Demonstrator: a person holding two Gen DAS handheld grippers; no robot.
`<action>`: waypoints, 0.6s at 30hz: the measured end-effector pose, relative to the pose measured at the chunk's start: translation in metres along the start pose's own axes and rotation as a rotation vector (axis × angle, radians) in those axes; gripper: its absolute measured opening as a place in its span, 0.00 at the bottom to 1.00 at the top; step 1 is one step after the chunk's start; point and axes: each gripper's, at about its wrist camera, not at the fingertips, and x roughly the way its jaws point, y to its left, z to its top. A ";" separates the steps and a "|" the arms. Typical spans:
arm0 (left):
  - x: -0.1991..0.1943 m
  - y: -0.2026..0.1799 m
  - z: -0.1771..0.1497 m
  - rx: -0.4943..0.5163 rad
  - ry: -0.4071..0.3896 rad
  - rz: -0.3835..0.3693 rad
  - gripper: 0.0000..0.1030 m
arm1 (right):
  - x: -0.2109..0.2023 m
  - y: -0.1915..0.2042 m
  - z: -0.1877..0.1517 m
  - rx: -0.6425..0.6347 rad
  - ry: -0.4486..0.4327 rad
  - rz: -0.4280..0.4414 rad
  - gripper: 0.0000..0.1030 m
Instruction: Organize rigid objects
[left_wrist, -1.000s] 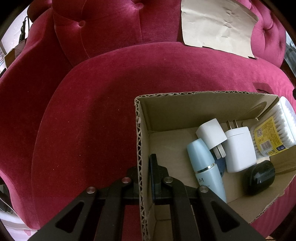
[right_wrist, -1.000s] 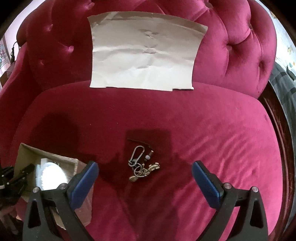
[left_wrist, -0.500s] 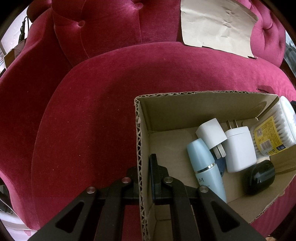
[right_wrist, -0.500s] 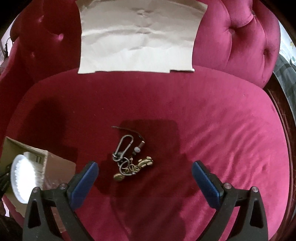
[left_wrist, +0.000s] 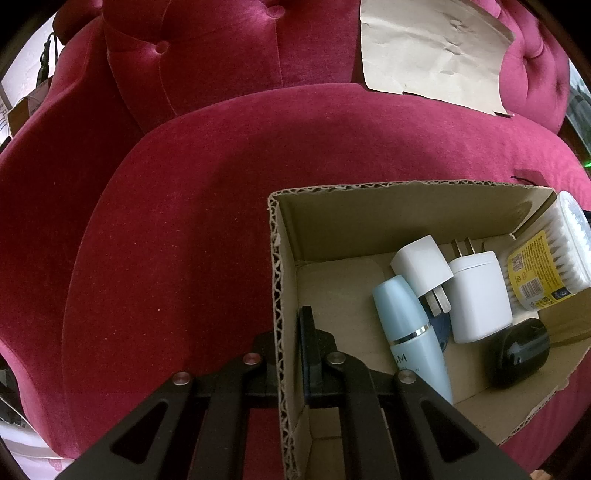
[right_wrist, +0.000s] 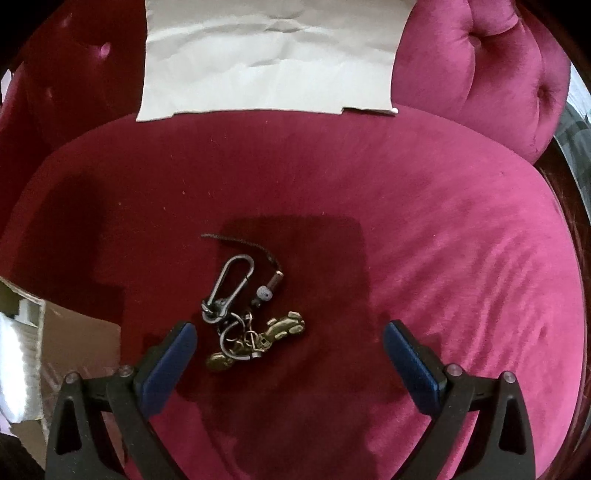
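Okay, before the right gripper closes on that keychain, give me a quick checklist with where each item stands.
1. right gripper open wide enough: ok.
2. keychain centred between the fingers: not ok, it lies nearer the left finger.
3. Seat around the keychain free of other items: ok.
4. left gripper clamped on the cardboard box wall: ok.
5. Room left in the box: ok, bare floor near the left wall.
6. Fingertips down at the seat: cannot tell.

We have lowered our right gripper (right_wrist: 288, 354) toward the keychain (right_wrist: 247, 314), which now sits nearer its open jaws, at ten o'clock.
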 end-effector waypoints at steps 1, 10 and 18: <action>0.000 0.000 0.000 0.000 0.000 0.000 0.06 | 0.002 0.001 0.001 -0.002 0.002 0.001 1.00; -0.001 0.000 0.000 0.000 0.000 0.000 0.06 | 0.008 0.008 0.002 -0.003 -0.002 -0.026 1.00; 0.000 0.000 0.000 0.000 0.000 -0.001 0.06 | 0.001 0.010 -0.001 -0.017 -0.016 -0.003 0.76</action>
